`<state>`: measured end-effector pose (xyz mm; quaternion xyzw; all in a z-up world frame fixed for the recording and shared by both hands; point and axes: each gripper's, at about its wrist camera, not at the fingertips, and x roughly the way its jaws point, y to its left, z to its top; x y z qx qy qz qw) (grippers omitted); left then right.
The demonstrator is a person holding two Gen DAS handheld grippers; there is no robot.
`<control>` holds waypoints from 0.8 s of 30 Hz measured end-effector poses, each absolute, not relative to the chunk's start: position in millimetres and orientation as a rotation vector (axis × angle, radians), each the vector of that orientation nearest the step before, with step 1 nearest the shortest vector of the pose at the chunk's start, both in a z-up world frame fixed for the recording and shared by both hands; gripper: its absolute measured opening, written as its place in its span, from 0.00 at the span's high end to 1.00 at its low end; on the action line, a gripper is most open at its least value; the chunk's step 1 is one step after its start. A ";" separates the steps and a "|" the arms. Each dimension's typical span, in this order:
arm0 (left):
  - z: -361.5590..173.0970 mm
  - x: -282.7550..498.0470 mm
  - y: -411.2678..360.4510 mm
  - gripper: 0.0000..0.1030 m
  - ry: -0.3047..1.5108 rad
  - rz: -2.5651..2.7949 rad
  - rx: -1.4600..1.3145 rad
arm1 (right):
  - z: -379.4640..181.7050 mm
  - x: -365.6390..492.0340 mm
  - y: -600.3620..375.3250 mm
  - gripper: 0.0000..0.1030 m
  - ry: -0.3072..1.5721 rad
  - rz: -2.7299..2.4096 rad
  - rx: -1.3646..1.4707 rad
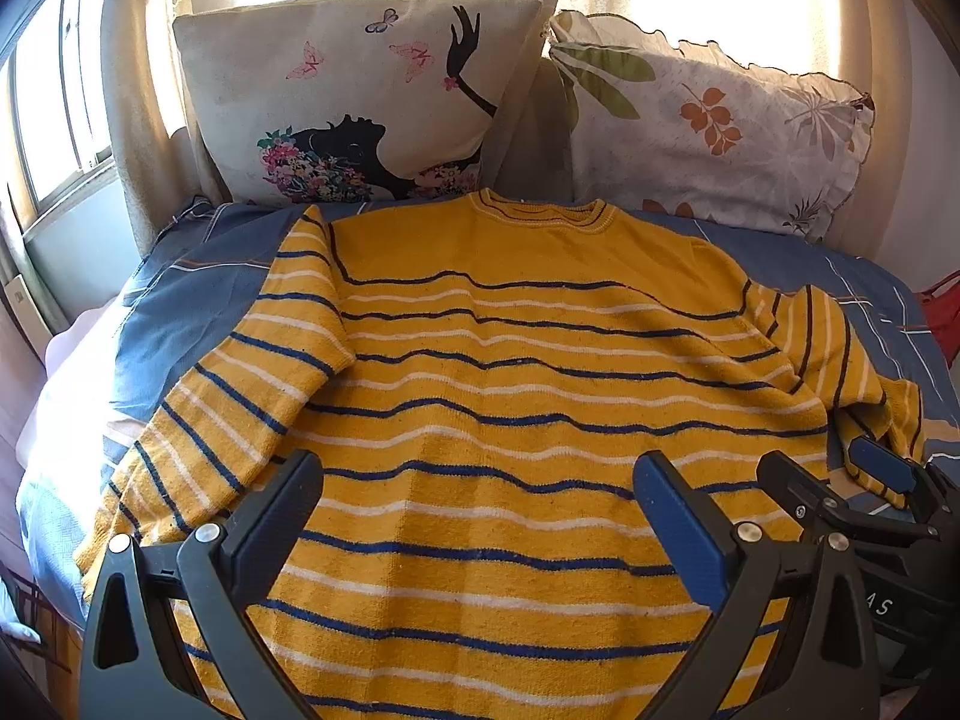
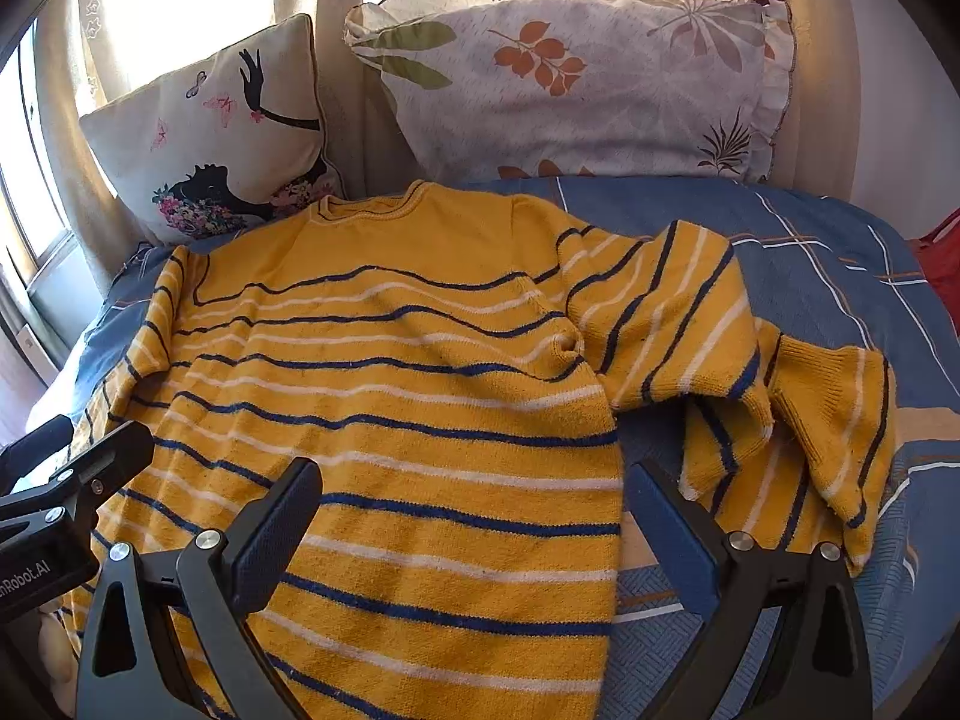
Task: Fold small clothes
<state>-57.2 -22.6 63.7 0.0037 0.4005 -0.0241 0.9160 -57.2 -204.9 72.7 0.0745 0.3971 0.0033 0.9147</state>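
Note:
A yellow sweater with blue and white stripes lies flat on the bed, collar toward the pillows; it also shows in the right wrist view. Its left sleeve lies along the body. Its right sleeve is bunched and folded back on itself. My left gripper is open above the sweater's lower body, holding nothing. My right gripper is open over the sweater's right side edge, holding nothing. The right gripper also shows at the right edge of the left wrist view.
The bed has a blue plaid sheet. A butterfly cushion and a leaf-print pillow lean against curtains at the back. A window is on the left. Something red lies at the right edge.

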 end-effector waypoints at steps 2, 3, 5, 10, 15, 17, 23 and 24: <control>62.0 -57.3 -23.0 0.00 0.824 -0.049 0.009 | 72.1 -57.8 -204.8 0.00 0.819 0.012 0.159; 61.6 -57.3 -22.7 0.00 0.825 -0.050 0.008 | 72.0 -57.9 -204.6 0.00 0.820 0.011 0.159; 60.9 -57.6 -22.6 0.00 0.825 -0.050 0.008 | 71.8 -58.4 -204.7 0.00 0.819 0.011 0.159; 59.3 -57.7 -21.6 0.00 0.826 -0.052 0.005 | 70.7 -58.0 -202.8 0.00 0.824 0.010 0.149; 56.2 -56.7 -19.2 0.00 0.829 -0.050 -0.004 | 70.3 -57.2 -203.0 0.00 0.843 0.023 0.163; 55.0 -56.0 -18.1 0.00 0.830 -0.048 -0.005 | 69.5 -55.9 -203.1 0.00 0.849 0.021 0.162; 51.1 -53.7 -16.8 0.00 0.839 -0.047 -0.005 | 65.9 -52.6 -201.3 0.00 0.860 0.016 0.151; 50.5 -53.3 -16.8 0.00 0.841 -0.046 -0.003 | 65.3 -52.0 -201.4 0.00 0.859 0.012 0.144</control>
